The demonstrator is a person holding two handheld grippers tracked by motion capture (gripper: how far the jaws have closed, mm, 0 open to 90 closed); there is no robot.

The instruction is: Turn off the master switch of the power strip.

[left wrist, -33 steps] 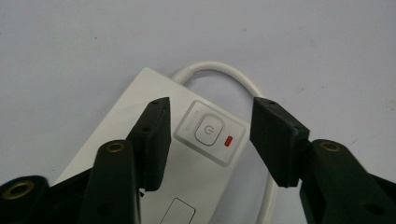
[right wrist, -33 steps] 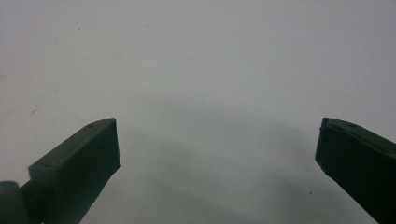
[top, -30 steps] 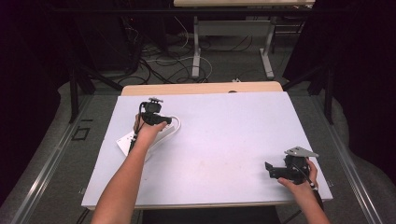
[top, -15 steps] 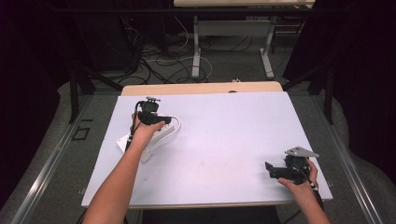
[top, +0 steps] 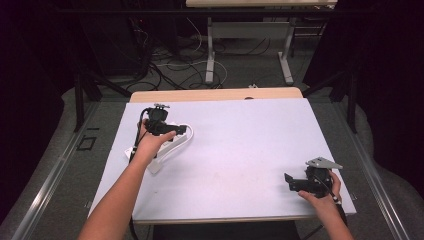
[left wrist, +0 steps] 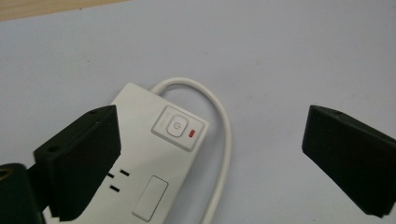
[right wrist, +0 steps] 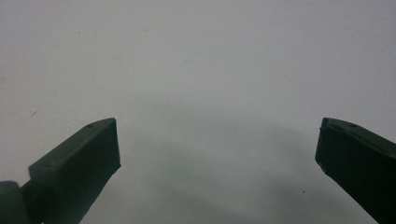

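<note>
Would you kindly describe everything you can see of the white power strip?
The power strip is a flat white block, plastic by its look, lying on the table at its left side. Its top carries a square power button beside a small red light, a blank rectangular panel and slotted sockets. A white cord leaves one end and loops back alongside it. The open left gripper hovers above; whether a jaw touches the strip cannot be told.
</note>
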